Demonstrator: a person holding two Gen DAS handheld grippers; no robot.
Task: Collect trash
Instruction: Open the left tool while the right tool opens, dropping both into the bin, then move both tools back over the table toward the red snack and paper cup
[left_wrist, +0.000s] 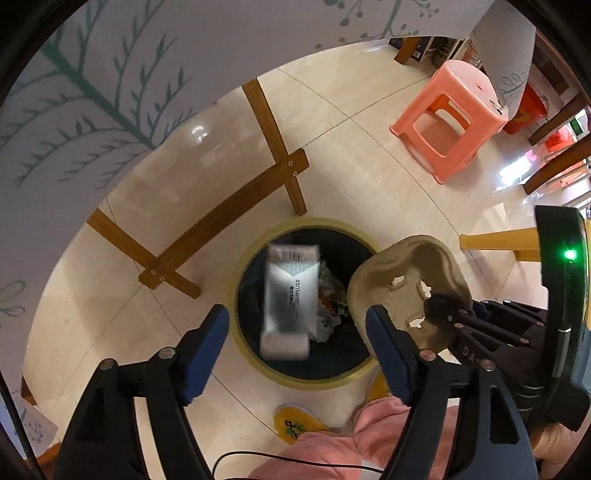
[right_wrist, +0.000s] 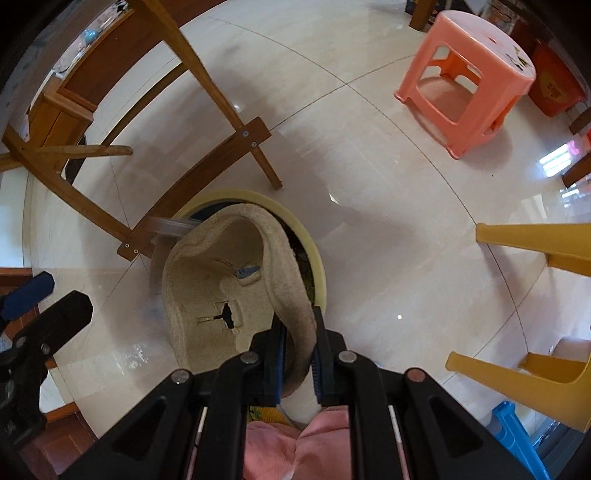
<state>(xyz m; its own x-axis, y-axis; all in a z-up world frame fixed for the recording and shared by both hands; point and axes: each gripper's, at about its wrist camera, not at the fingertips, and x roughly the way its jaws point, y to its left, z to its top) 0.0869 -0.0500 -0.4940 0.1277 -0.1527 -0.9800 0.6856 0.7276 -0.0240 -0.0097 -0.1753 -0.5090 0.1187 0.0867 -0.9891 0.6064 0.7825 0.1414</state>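
Observation:
A round bin with a yellow rim and dark liner stands on the floor below me, some trash inside. A white and grey packet, blurred, hangs in the air over the bin's mouth. My left gripper is open and empty just above the bin. My right gripper is shut on the edge of a beige moulded pulp cup tray, holding it over the bin's rim. The tray and right gripper also show in the left wrist view, right of the bin.
A wooden table frame stands behind the bin under a leaf-printed tablecloth. A pink plastic stool is at the far right. Yellow stool legs and a blue stool are at the right. My pink trousers and yellow slipper are below.

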